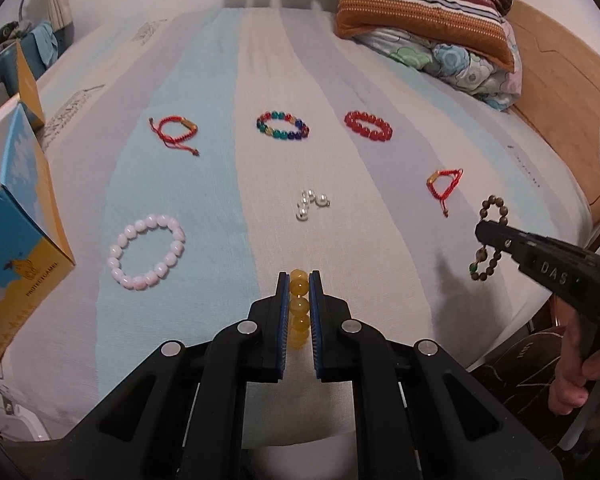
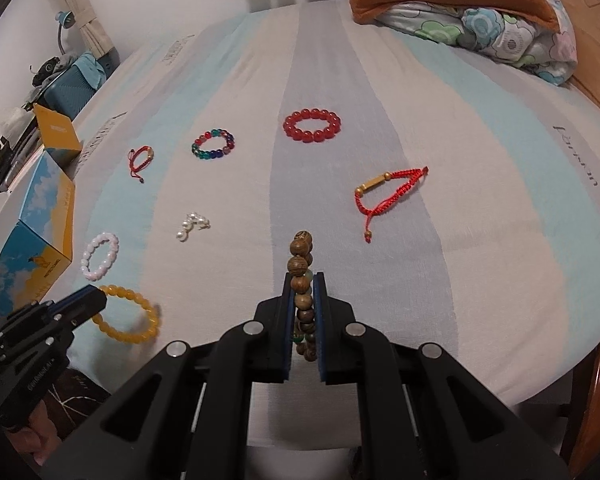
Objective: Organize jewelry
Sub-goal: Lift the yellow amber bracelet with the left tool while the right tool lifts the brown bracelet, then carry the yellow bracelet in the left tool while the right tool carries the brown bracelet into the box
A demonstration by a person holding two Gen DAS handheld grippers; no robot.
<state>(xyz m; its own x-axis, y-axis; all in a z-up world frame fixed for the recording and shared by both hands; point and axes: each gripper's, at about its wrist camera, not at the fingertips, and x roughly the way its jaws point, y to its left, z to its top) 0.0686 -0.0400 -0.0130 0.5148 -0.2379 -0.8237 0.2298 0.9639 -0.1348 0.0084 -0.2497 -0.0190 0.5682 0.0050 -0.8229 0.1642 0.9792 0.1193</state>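
Observation:
My left gripper point(image 1: 299, 280) is shut on a yellow bead bracelet point(image 1: 299, 308), which hangs above the bed's near edge; the right wrist view shows that gripper point(image 2: 96, 298) and the yellow bead bracelet point(image 2: 128, 320) at lower left. My right gripper point(image 2: 304, 280) is shut on a brown wooden bead bracelet point(image 2: 302, 268), seen from the left wrist as the right gripper point(image 1: 482, 234) with the brown bracelet point(image 1: 490, 240) dangling from it. On the striped bedsheet point(image 2: 480, 260) lie a pink bracelet point(image 1: 146, 252), pearl pieces point(image 1: 310, 203), two red cord bracelets point(image 1: 176, 130) point(image 1: 444, 184), a multicolour bracelet point(image 1: 282, 125) and a red bead bracelet point(image 1: 368, 125).
An open blue-and-yellow cardboard box point(image 1: 20, 208) stands at the bed's left edge. Pillows and a folded floral quilt point(image 1: 440, 40) pile at the far right by the wooden bed frame point(image 1: 560, 92). A person's hand point(image 1: 576, 376) grips the right tool's handle.

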